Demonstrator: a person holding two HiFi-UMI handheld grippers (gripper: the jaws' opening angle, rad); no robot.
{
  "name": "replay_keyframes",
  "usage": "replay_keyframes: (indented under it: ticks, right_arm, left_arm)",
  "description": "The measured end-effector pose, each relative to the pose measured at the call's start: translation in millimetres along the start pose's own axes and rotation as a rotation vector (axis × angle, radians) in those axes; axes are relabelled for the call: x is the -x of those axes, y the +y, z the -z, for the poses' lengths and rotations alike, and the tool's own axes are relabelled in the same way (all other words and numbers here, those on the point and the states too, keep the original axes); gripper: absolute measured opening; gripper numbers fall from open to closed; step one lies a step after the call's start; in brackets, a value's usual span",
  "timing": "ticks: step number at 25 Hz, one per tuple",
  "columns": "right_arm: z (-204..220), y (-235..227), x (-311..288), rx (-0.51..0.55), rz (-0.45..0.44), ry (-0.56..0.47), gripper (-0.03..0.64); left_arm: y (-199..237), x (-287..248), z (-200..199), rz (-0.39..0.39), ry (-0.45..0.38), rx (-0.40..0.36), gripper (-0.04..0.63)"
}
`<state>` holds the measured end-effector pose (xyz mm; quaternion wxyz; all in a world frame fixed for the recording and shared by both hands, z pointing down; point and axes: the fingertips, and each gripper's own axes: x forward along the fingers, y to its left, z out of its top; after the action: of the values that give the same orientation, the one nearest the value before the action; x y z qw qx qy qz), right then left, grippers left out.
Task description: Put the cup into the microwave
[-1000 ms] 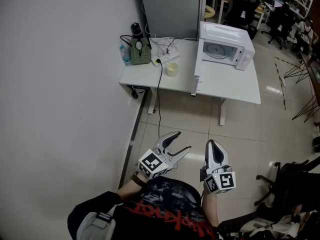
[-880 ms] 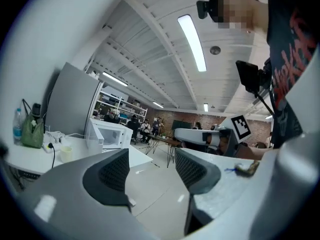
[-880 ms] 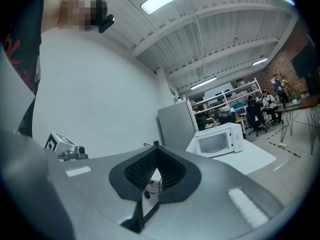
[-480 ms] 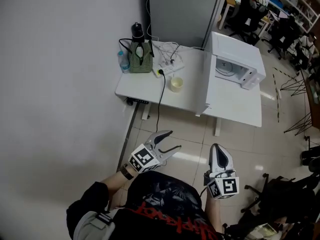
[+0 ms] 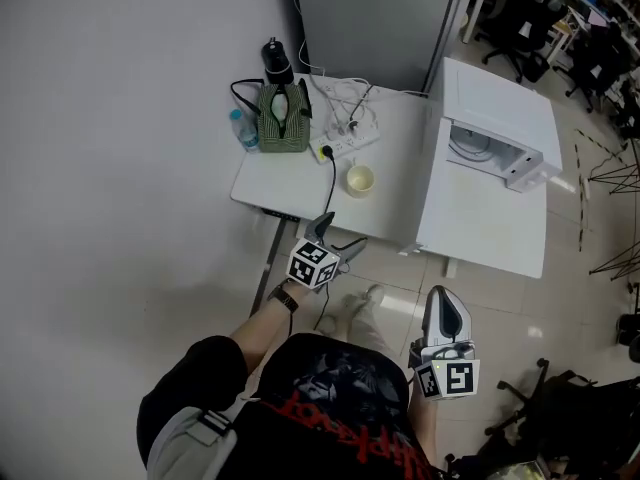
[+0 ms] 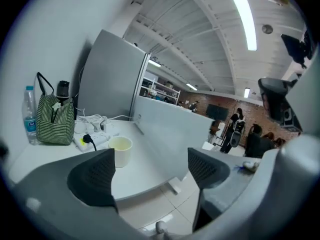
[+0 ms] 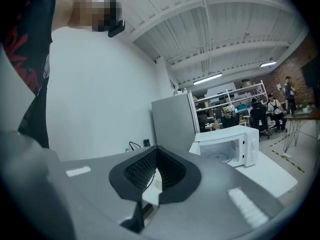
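Note:
A pale yellow cup (image 5: 360, 179) stands upright on the white table (image 5: 285, 183), left of the white microwave (image 5: 505, 98), whose door (image 5: 432, 193) hangs open. My left gripper (image 5: 340, 233) reaches over the table's front edge, short of the cup. Its jaws are opening and nothing is between them. In the left gripper view the cup (image 6: 120, 150) shows just past the left pad, ahead of the gripper (image 6: 150, 171). My right gripper (image 5: 441, 296) hangs low over the floor, shut and empty. In its own view the right gripper (image 7: 156, 176) faces the microwave (image 7: 225, 146).
A green striped bag (image 5: 283, 108), a water bottle (image 5: 240, 128), a black flask (image 5: 272, 60) and a power strip (image 5: 345, 143) with cables crowd the table's back. A grey cabinet (image 5: 375, 13) stands behind it. A white wall runs along the left; office chairs (image 5: 530, 8) stand far right.
The person has walked closer to the table. The left gripper has swung forward from beside the body to the table's front edge. The right gripper stays low by the body.

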<state>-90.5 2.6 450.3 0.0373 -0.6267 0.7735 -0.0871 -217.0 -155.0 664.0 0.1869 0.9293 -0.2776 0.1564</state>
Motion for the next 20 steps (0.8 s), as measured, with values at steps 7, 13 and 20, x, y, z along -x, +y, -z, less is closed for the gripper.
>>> replay_keyframes:
  ticks: [7,13,20]
  right_arm:
    - [-37,-89,-56,0.041,-0.023,-0.026,0.002]
    - [-36,-106,-95,0.047,-0.005,0.042,0.003]
    - [-45,-106,-140,0.063,0.045,0.073,0.003]
  left_arm:
    - [77,-103,38,-0.232,0.173,0.096,0.477]
    - [115,-142,53,-0.263,0.256,0.163,0.479]
    - [136,-176,48,-0.28,0.261,0.078,0.477]
